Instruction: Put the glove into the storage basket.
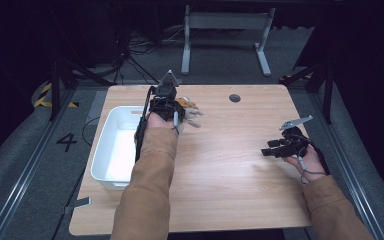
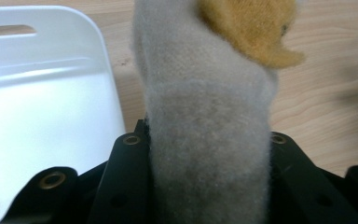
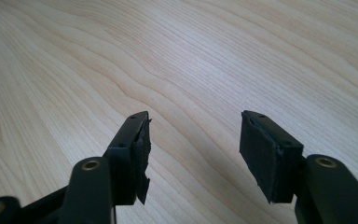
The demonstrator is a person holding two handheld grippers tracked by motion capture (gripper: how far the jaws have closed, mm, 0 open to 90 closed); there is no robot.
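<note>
The left hand-held gripper is clamped on a plush toy, a soft thing of grey and orange-brown fur, and holds it just beside the far right corner of the white bin. In the left gripper view the plush toy stands squeezed between the two black jaws, its grey body pressed by both pads and its orange part at the top, with the rounded corner of the white bin to one side of it and bare wood of the bench to the other. In the high view the toy is beyond the bin's right wall, over the bench rather than over the bin's inside; whether it touches the wood cannot be told. The right hand-held gripper is well apart from the white bin, near the right edge of the bench, pointing toward the bin. Its jaws stand wide apart with nothing between them, and in the right gripper view bare wood grain shows in the gap. A person's tan sleeves reach in from the near side.
</note>
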